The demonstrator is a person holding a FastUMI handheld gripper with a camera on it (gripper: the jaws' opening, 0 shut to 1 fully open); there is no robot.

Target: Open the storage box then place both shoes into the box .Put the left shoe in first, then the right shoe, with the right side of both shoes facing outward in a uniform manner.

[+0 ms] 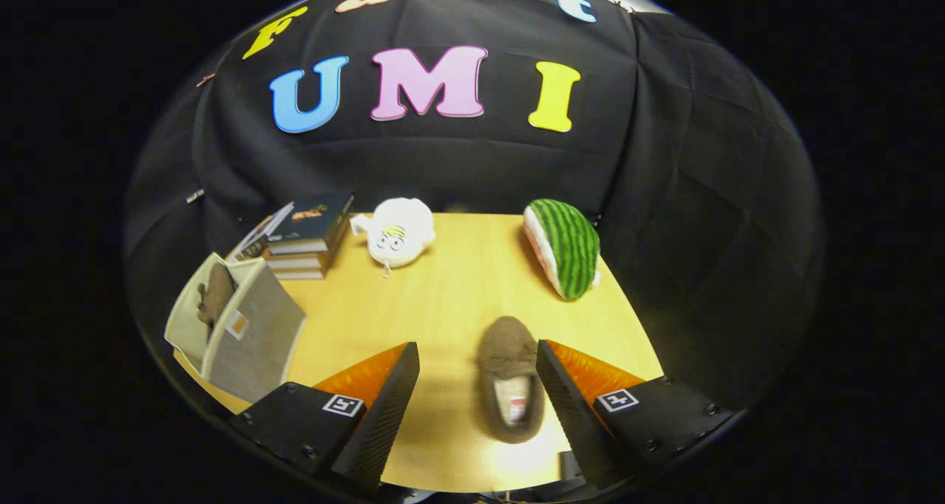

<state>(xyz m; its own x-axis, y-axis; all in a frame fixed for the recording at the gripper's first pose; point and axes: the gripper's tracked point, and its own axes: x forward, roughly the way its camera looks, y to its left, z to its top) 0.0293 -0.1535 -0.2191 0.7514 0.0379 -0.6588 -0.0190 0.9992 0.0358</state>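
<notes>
Claw (476, 386) spread wide over the near edge of the tabletop (450, 297), gripping nothing — a brown slipper (511, 386) lies flat between its fingers, close against the right one, opening up and toe pointing toward the far edge. Over at the left edge, the grey storage box (240, 334) stands open, lid flap raised, with another brown slipper (214, 294) already inside. Far left corner: a stack of books (306, 235). Beside it a white plush toy (399, 231) — and a watermelon-slice plush (565, 246) near the far right corner.
</notes>
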